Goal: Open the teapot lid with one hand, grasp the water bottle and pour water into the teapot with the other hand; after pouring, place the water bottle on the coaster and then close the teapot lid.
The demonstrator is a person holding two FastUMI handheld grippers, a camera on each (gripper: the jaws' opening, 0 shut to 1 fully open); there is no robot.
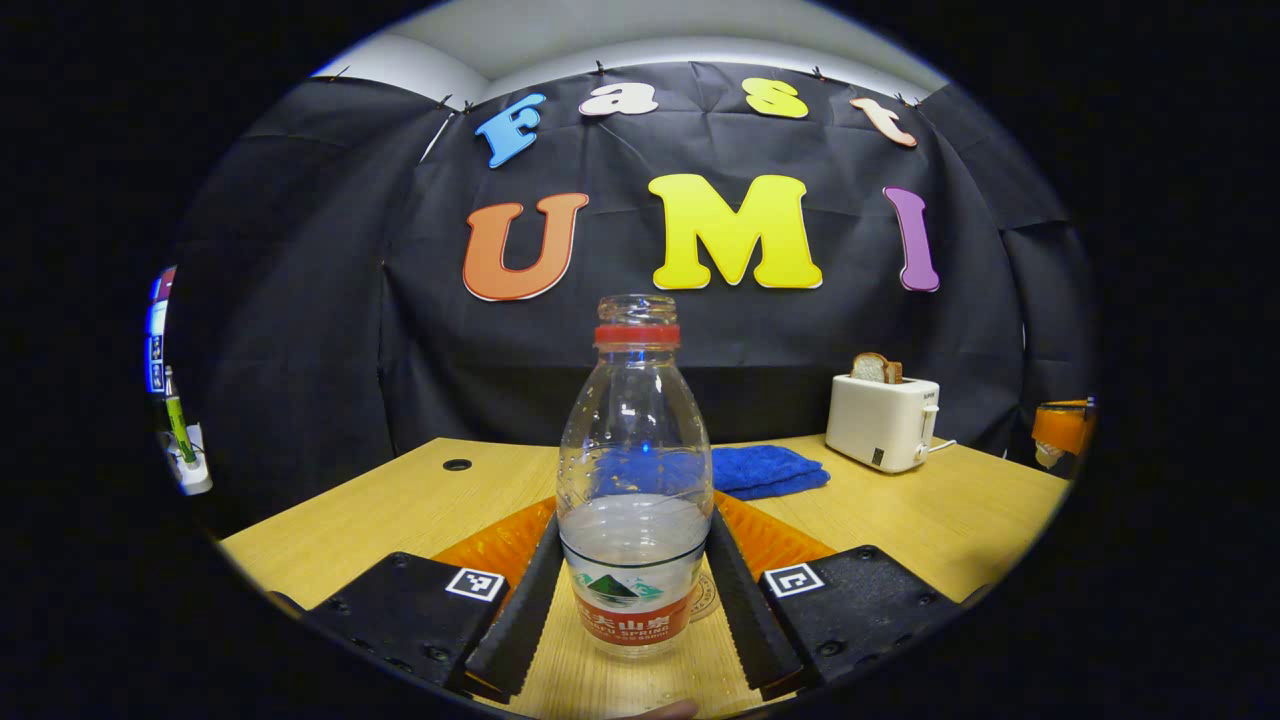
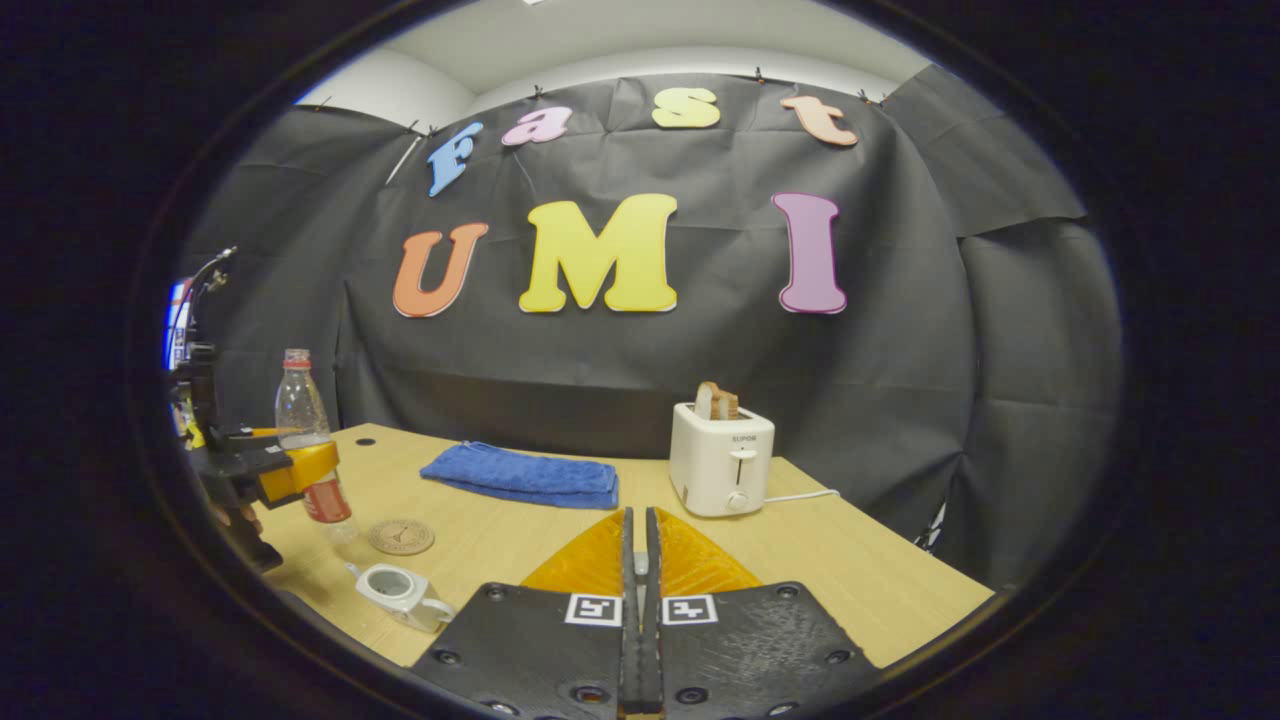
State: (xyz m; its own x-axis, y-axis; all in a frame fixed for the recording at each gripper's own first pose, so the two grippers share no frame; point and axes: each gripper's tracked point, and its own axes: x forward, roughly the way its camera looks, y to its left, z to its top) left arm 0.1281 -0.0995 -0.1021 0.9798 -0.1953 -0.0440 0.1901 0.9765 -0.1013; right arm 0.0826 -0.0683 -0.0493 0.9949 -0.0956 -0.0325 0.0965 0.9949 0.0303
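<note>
A clear water bottle (image 1: 634,480) with a red neck ring and no cap stands about a third full between my left gripper's (image 1: 635,520) fingers, which press on both of its sides low down. In the right gripper view the same bottle (image 2: 300,420) is at the far left with the left gripper (image 2: 290,470) around it, base at table level. A round coaster (image 2: 401,537) lies just right of it. The small white teapot (image 2: 398,590) sits nearer, and I cannot tell whether its lid is on. My right gripper (image 2: 637,515) is shut, with nothing visible between its fingers.
A white toaster (image 2: 722,457) holding a slice of bread stands at the back of the wooden table (image 2: 850,570), its cord running right. A folded blue cloth (image 2: 522,475) lies left of it. The toaster (image 1: 882,422) and cloth (image 1: 765,468) sit behind the bottle.
</note>
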